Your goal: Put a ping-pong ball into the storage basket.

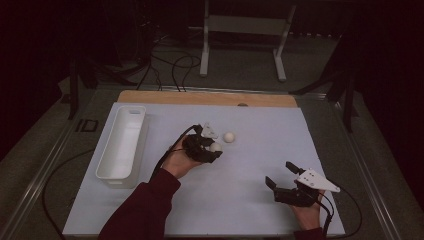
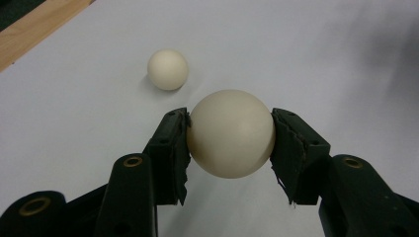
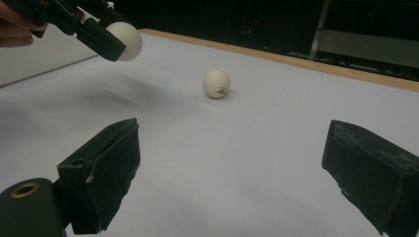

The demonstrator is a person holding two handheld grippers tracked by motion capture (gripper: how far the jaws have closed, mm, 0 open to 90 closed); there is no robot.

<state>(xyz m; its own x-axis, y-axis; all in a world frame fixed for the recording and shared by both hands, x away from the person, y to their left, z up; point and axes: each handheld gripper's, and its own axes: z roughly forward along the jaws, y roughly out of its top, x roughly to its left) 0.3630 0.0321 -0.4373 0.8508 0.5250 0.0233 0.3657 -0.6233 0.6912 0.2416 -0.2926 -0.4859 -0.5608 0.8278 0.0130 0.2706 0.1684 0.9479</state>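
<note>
Sleeve and forearm come in from the bottom of the high view toward the left gripper (image 1: 214, 148), whose jaws are clamped on a cream ball (image 2: 230, 133); the left gripper view shows both pads pressed against the ball's sides at about its widest part, and the right gripper view shows it lifted clear of the white mat (image 1: 260, 165). Nearer the person's right edge, the right gripper (image 1: 281, 174) rests low over the mat with its jaws spread wide and nothing between them, well apart from the work. Just beyond the held ball, a second cream ball (image 1: 229, 136) lies loose on the mat, near but not touching the left gripper. Farther left, the long white tray (image 1: 120, 172) stands empty along the mat's edge, the likely place for the balls. The grip is the main risk as I judge it: a smooth sphere held between two flat pads on a thin line of contact could squirt out if the hand tilts or swings quickly, then roll across the mat toward the wooden strip (image 1: 207, 98) at the far edge. A careless sweep could also nudge the loose ball and send it rolling out of easy reach.
</note>
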